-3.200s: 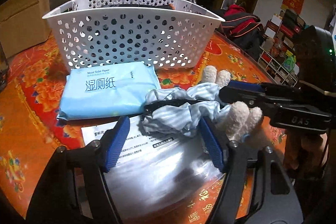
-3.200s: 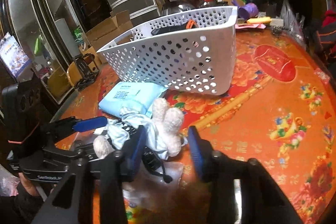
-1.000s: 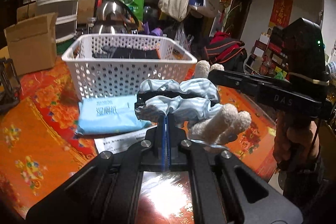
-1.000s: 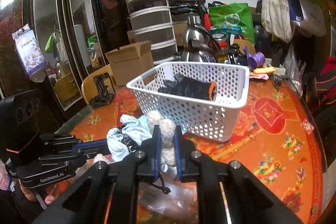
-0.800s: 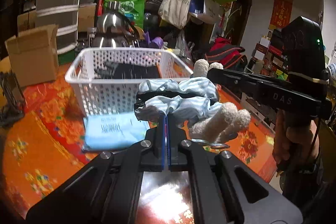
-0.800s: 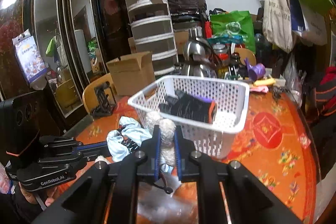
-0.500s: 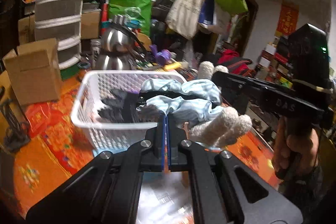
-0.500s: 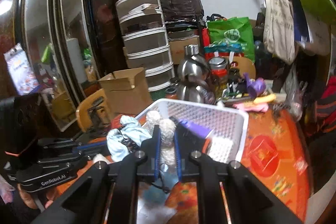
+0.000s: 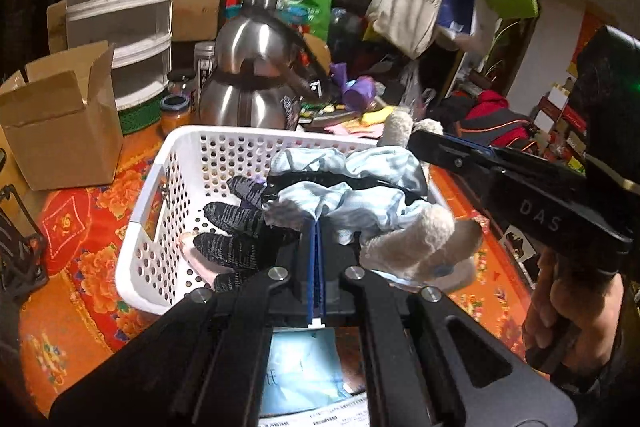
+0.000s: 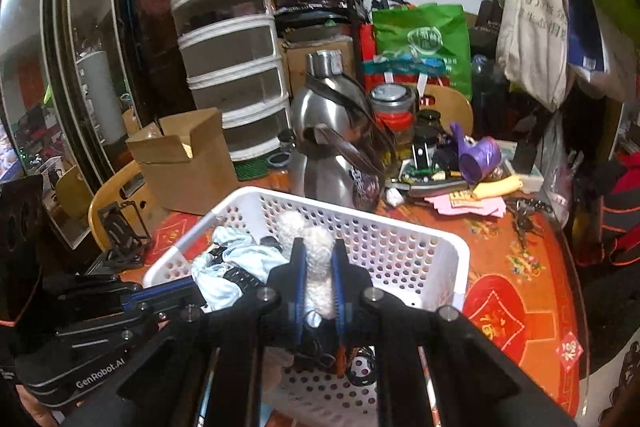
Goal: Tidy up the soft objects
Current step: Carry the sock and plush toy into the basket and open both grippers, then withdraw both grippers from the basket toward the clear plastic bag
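A plush toy with cream limbs and light blue striped clothes hangs between both grippers above the white perforated basket. My left gripper is shut on the blue cloth. My right gripper is shut on a cream plush limb; the blue clothes show to its left. Dark knitted gloves lie inside the basket. The basket also shows under the right gripper.
A steel kettle and a cardboard box stand behind the basket on the orange patterned tablecloth. A blue wet-wipes pack lies under my left gripper. A purple cup, jars and bags crowd the far side.
Both grippers closed on the plush toy, lifted it off the table and carried it forward. It now hangs over the basket's inside rather than in front of it.
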Demonstrator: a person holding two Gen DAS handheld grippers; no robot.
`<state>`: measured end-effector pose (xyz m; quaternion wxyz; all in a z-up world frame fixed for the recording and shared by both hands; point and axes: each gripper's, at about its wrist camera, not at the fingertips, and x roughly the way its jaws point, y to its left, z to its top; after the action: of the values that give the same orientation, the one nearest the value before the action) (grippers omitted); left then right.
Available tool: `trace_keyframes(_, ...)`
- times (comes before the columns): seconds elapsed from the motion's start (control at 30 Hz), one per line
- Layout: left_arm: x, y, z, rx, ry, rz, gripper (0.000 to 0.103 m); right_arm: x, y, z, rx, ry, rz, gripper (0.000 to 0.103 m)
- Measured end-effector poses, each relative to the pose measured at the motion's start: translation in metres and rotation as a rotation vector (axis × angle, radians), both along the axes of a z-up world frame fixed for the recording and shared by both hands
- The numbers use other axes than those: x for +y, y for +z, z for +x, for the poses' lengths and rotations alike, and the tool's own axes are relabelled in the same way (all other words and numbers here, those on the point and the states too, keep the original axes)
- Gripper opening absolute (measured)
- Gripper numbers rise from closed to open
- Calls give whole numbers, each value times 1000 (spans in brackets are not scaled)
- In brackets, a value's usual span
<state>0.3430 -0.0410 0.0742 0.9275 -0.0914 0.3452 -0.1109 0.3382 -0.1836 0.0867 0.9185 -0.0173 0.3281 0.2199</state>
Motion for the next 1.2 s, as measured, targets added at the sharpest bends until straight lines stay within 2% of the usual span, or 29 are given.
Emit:
trace_keyframes(0.27, -2, -41, 27, 62, 33, 31, 1, -1, -25, 7, 16, -13, -9, 12)
trace_keyframes(0.33, -1, -46, 31, 78, 50, 36, 6, -6, -29, 8, 30, -41, -5, 18)
trace_keyframes(0.37, 1, -47, 29, 74, 60, 39, 17, -8, -29, 8, 28, -51, -7, 32)
trace_keyframes(0.4, 3, -48, 24, 68, 65, 39, 25, -12, -29, 8, 25, -66, -12, 58)
trace_keyframes(0.47, 7, -48, 20, 64, 68, 41, 57, -21, -28, 5, 2, -94, -12, 79)
trace_keyframes(0.57, 17, -43, 11, 28, 101, 50, 66, -35, -24, 3, -3, -124, 11, 83)
trace_keyframes(0.63, 24, -39, 6, 5, 108, 39, 67, -44, -23, 5, 15, -143, 27, 84)
trace_keyframes(0.73, 28, -39, 5, 19, 107, 26, 67, -48, -24, 4, 21, -152, 25, 84)
trace_keyframes(0.9, 23, -44, 4, 37, 100, 47, 67, -53, -26, -7, 36, -159, 31, 84)
trace_keyframes(1.0, 23, -44, -2, 38, 87, 47, 67, -57, -23, -23, 28, -158, 30, 84)
trace_keyframes(1.07, 22, -42, -12, 26, 84, 73, 68, -60, -21, -35, 18, -161, 44, 84)
trace_keyframes(1.2, 24, -37, -35, 17, 74, 87, 70, -71, -27, -73, 32, -176, 80, 84)
